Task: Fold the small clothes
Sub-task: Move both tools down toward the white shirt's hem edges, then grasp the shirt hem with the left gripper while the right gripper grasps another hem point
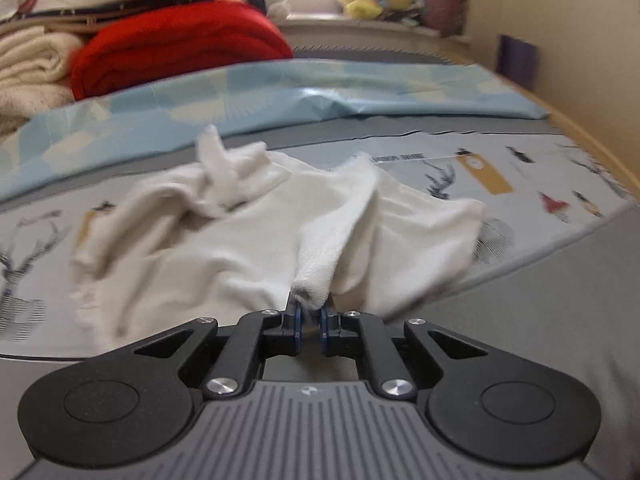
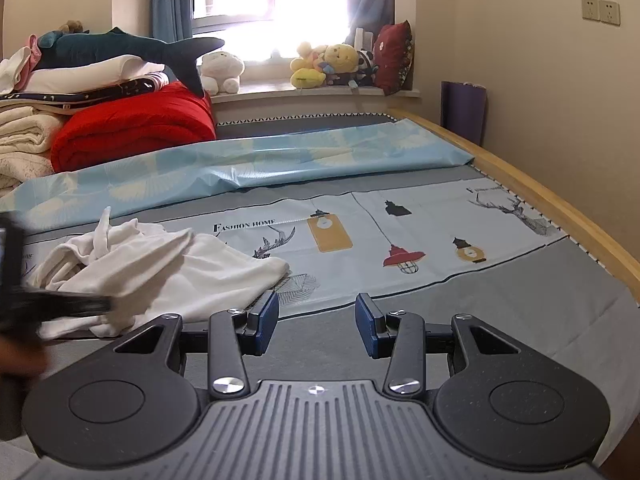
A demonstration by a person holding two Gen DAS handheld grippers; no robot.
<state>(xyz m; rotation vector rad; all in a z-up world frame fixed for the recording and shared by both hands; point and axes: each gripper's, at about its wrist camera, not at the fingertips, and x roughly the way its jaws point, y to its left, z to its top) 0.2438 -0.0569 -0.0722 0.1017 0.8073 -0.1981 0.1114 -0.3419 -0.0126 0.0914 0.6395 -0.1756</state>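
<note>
White garment (image 1: 248, 240) on printed bedsheet (image 2: 420, 232)

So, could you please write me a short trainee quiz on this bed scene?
1. True or false: the left gripper is shut on a fold of the white garment.
2. What is between the right gripper's jaws? A) the garment B) nothing C) the red blanket
3. Which colour is the rolled blanket at the far left of the bed?

Key: 1 true. 2 B, since the jaws stand open over the grey sheet, to the right of the garment. 3 red.
</note>
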